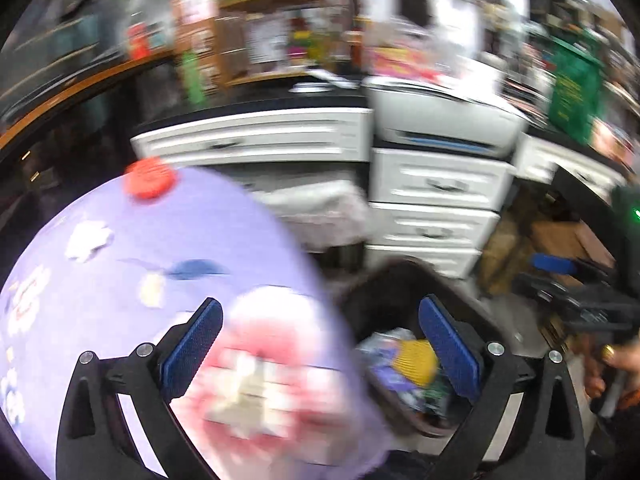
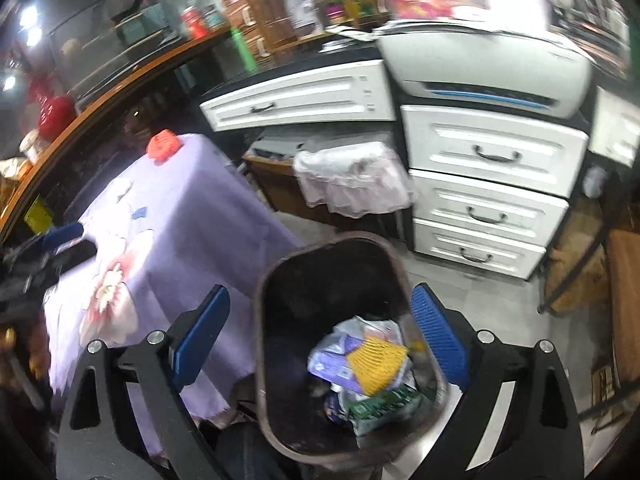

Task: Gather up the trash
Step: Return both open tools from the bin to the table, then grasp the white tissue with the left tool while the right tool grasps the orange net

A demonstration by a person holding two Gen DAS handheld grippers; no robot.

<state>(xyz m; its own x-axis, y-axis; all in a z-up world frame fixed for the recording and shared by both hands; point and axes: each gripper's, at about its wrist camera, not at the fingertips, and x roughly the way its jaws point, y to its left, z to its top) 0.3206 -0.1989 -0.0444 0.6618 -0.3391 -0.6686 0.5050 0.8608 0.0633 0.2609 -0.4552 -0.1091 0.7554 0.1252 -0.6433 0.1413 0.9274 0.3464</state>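
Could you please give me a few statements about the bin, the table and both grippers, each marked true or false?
1. The trash bin already holds wrappers, including a yellow mesh piece. True.
2. The right gripper grips a wrapper. False: it is open and empty, above the bin.
3. The table wears a lilac tablecloth. True.
4. The left gripper is shut. False: it is open.
5. An orange object sits at the table's far corner. True.

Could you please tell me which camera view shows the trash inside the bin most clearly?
The right wrist view: it looks straight down into the bin, showing the trash sharply. The left wrist view shows it blurred and partly hidden behind a finger.
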